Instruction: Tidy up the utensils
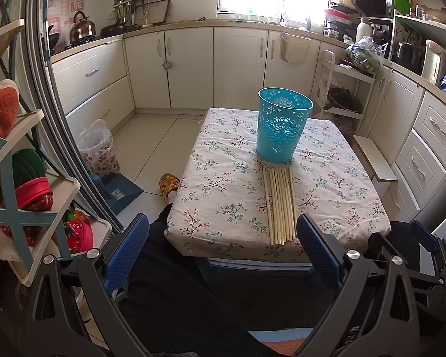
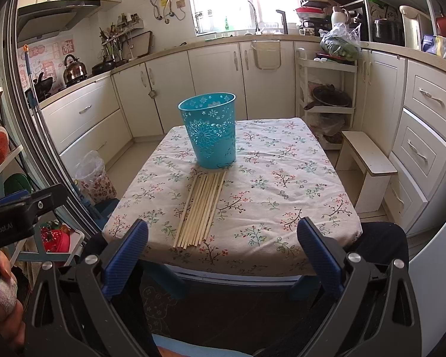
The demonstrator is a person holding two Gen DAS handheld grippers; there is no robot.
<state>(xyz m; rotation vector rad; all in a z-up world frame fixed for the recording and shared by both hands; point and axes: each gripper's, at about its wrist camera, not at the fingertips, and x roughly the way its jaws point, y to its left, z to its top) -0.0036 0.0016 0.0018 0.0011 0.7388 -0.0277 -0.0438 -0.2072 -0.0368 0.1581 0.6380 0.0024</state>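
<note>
The chopsticks (image 1: 280, 205) lie side by side in a neat flat row on the bench (image 1: 211, 184), far tips just short of the cup (image 1: 284, 125), near ends at the bench's front edge, ahead of both tools. That lineup looks deliberate: every stick points at the cup, ready for a short lift in. The cup stands upright beyond them, its mouth facing up; what shows of the inside looks empty. The left tool (image 1: 223, 247) hangs short of the bench, jaws spread wide, nothing between them. The right tool (image 2: 223, 247) does the same, released, with the sticks ahead and slightly to its left.
</note>
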